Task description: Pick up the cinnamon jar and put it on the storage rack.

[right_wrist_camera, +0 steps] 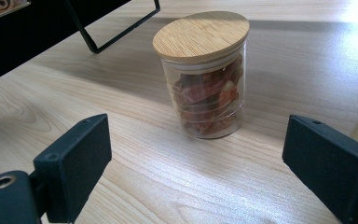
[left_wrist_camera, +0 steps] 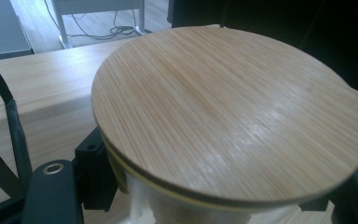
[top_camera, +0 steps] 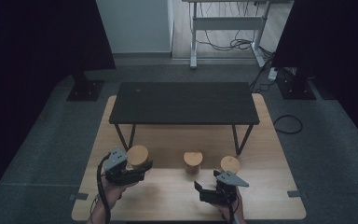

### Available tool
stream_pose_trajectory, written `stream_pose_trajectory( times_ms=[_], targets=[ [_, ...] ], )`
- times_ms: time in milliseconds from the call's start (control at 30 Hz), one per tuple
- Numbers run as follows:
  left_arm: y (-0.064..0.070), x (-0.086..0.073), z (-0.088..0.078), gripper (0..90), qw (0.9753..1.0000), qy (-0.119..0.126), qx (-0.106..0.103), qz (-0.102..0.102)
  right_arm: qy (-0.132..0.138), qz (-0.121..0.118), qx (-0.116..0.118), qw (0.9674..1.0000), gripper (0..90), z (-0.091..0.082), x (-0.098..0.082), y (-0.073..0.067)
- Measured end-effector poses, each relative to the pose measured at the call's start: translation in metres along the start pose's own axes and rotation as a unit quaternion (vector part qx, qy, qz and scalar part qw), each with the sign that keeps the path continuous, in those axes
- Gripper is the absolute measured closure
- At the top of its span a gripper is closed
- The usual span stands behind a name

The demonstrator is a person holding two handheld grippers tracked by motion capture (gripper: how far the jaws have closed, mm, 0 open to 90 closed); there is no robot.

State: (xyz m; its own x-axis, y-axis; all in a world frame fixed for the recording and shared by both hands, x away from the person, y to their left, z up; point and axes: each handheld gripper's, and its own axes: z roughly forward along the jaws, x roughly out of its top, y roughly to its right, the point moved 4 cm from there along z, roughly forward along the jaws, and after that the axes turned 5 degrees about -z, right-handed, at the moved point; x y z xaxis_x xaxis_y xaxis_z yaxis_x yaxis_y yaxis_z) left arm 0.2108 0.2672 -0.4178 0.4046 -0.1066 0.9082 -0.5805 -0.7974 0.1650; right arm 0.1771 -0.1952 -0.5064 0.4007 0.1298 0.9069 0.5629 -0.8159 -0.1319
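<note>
Nearest the person, the left claw (top_camera: 137, 170) is clamped on the left jar (top_camera: 138, 157) just under its wooden lid (left_wrist_camera: 228, 112), at the desk's (top_camera: 177, 198) front left. The right claw (top_camera: 205, 189) gapes wide, holding nothing; the middle jar (right_wrist_camera: 204, 74) with reddish pieces stands untouched ahead. Farther back stands a black shelf (top_camera: 184, 102).

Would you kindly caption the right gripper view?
Open right gripper faces a wooden-lidded glass jar of reddish pieces.

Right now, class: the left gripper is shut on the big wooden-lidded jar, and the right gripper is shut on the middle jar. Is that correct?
Not quite. The right gripper is open; the middle jar stands apart ahead of its jaws, as the right gripper view shows. The left gripper is shut on the big jar.
</note>
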Motion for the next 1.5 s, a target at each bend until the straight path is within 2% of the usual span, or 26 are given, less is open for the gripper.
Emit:
stream_pose_trajectory(
  times_ms=[1033,1500],
  targets=[
    [-0.003,0.024,0.000,24.9,0.9999,0.006,0.007,-0.006,0.005,-0.005,0.004,1.0000,7.1,-0.002,0.000,-0.001],
    [-0.003,0.038,-0.004,24.9,0.9998,0.016,0.015,0.003,0.003,-0.006,0.003,1.0000,7.1,-0.001,0.001,-0.001]
  ],
)
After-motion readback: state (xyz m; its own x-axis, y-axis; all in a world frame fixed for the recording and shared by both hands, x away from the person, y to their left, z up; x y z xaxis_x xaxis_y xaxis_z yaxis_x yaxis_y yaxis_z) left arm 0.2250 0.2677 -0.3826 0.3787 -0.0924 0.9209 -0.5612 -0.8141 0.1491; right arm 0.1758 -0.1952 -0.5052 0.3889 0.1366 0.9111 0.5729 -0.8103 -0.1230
